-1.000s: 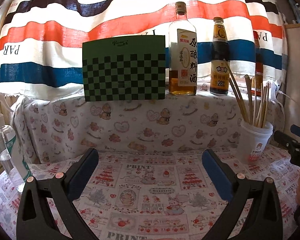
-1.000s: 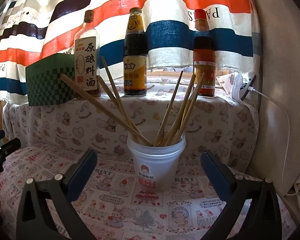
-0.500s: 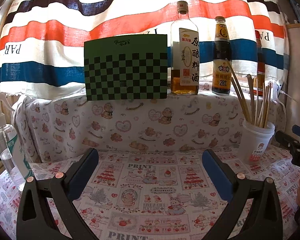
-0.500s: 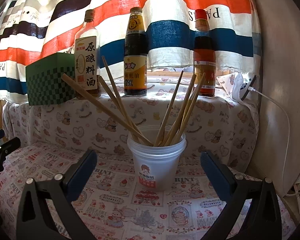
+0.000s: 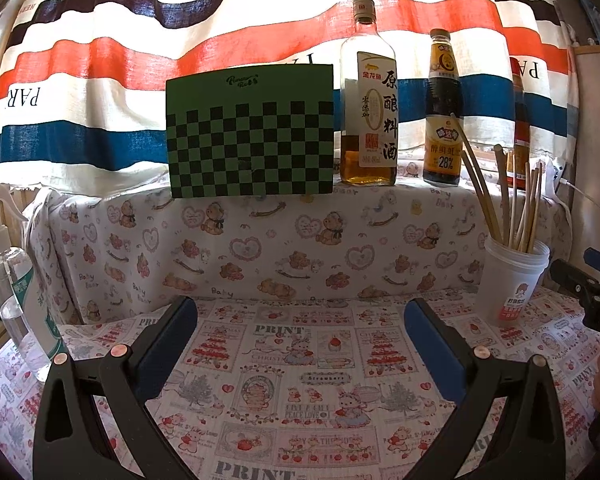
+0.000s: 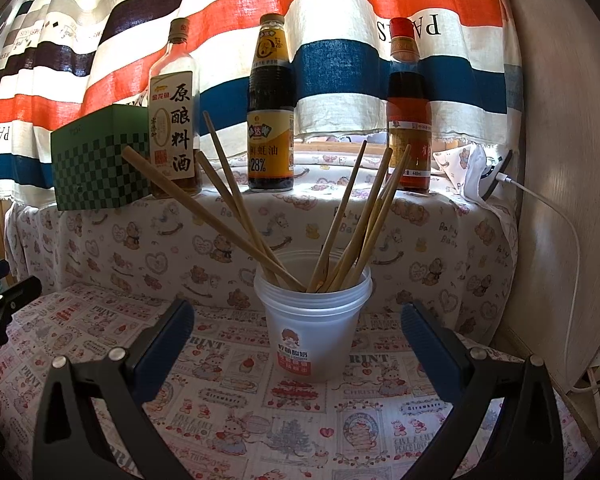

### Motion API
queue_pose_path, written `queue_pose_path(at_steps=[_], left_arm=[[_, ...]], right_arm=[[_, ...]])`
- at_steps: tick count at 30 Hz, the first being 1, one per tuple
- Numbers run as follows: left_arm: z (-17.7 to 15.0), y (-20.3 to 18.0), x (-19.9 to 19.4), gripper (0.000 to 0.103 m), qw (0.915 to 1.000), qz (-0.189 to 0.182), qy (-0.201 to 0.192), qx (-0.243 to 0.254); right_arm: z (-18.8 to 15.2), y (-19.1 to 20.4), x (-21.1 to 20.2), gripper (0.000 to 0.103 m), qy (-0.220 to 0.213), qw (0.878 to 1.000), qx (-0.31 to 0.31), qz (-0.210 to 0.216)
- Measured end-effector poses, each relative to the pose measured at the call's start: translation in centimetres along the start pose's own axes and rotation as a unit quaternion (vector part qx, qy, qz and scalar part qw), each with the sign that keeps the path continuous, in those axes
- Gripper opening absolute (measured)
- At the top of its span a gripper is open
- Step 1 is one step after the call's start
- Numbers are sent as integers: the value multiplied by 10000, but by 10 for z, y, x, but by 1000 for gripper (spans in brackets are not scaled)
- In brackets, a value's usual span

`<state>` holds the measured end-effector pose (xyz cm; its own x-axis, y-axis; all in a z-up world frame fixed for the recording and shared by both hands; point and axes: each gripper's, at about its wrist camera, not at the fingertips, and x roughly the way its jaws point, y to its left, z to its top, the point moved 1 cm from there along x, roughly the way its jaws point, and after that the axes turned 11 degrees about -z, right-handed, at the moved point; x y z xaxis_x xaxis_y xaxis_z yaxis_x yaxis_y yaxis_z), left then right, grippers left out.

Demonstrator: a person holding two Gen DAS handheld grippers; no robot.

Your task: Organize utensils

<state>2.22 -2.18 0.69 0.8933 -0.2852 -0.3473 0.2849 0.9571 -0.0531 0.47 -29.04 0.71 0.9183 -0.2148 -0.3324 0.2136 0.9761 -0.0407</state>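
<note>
My right tongs [image 6: 296, 322] stood wide apart and empty, aimed at a white plastic cup [image 6: 312, 328] that sat on the counter [image 6: 380, 420] just ahead of them, centred between the two blue pads [image 6: 168, 332] without touching either. Wooden chopsticks [image 6: 236, 216] fanned out of the cup, some leaning left, others right.

My left tongs [image 5: 300, 324] were likewise spread open with nothing between them, hovering over a bare stretch of the printed cloth. From that side the cup [image 5: 512, 280] and its chopsticks [image 5: 516, 200] stood well off to the right, beyond the right finger, near the tip of the other tool [image 5: 588, 284] at the frame's edge.

The left camera alone caught a clear spray bottle [image 5: 12, 292] at the far left and the full face of a green checkered board [image 5: 250, 132] on the ledge. The right camera alone showed a red-capped sauce bottle [image 6: 408, 116] in full, plus a white cable [image 6: 556, 216] running down the wall. Both views took in the cooking wine bottle [image 6: 172, 120] and the dark soy bottle [image 6: 271, 120] before the striped curtain [image 6: 340, 8].
</note>
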Motion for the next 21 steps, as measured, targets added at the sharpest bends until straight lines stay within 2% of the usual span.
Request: queue_pose_path(at_steps=[21], left_arm=[[0, 0, 0, 103, 10000, 8, 13, 12]], right_arm=[[-1, 4, -1, 103, 44, 9999, -74, 93]])
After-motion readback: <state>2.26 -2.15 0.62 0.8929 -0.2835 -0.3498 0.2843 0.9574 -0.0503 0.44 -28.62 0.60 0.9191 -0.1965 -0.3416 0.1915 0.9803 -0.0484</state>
